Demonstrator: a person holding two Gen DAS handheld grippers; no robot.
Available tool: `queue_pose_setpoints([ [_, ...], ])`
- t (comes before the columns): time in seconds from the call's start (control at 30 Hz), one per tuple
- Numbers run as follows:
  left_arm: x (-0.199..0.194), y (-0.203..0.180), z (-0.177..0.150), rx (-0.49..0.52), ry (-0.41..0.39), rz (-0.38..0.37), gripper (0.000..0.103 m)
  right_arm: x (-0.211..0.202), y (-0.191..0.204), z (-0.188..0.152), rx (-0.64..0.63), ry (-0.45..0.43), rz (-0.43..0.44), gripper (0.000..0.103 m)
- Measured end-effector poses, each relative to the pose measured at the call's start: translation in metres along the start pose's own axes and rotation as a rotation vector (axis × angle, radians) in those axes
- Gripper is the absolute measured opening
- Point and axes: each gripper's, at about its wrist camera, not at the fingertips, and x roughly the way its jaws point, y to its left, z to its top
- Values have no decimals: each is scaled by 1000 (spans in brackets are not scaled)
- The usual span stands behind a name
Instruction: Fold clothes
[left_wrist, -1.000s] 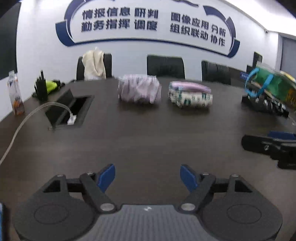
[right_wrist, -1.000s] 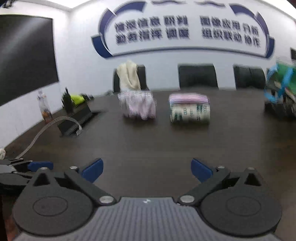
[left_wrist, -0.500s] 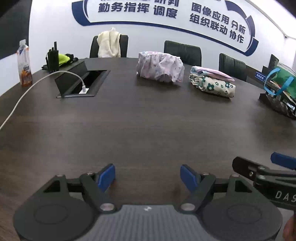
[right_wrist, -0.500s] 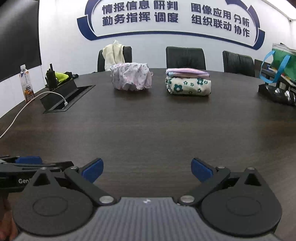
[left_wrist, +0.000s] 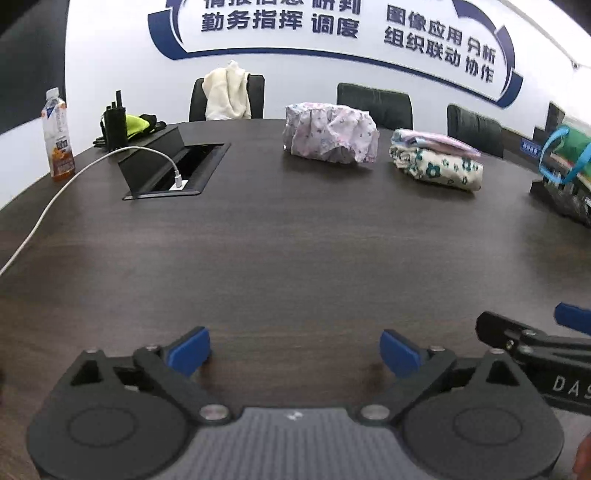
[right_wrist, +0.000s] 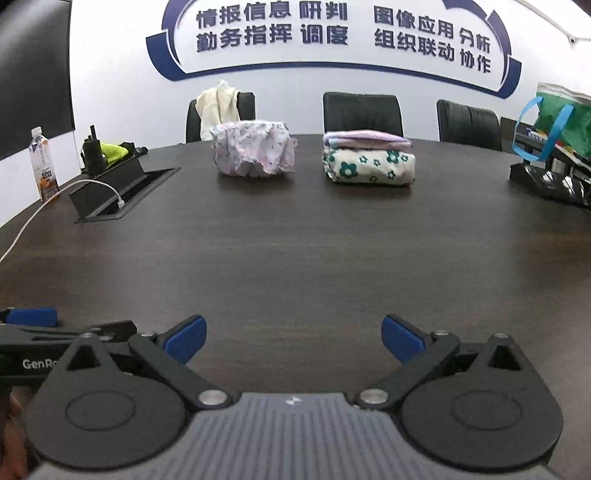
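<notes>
A: Starting at the far left, what lies ahead of the left gripper (left_wrist: 294, 349)?

B: Its blue fingertips (left_wrist: 189, 350) stand wide apart over bare dark table (left_wrist: 295, 258), holding nothing. Ahead and to its left stands a drink bottle (left_wrist: 57, 134), then a white cable (left_wrist: 55, 199) running into an open cable box (left_wrist: 177, 170).

A: And the clothes?

B: Well ahead, across the table. A crumpled pink-print garment (left_wrist: 330, 132) sits slightly right of straight ahead; just right of it, apart from it, lies a folded stack of clothes (left_wrist: 436, 162), green-flowered fabric below and pink on top.

A: The right gripper (right_wrist: 293, 338)?

B: Also spread open and empty, close beside the left one. From it the crumpled garment sits ahead and a little left, the stack ahead and a little right. Far to its right is a green bag (right_wrist: 561, 118) with blue handles.
</notes>
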Motion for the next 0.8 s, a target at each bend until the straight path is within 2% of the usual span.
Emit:
queue_pose_setpoints([
  [0.33,3,-4,-2,26,10,13,103,8,-5,-1,-71,46,-20,103],
  [0.57,3,-4,-1,19,8,21,103,18,-6,0,-81,92,-26,103],
  [0.8,3,-3,-1,15,2,10,103,21,-11,0,-41,109,4,103],
])
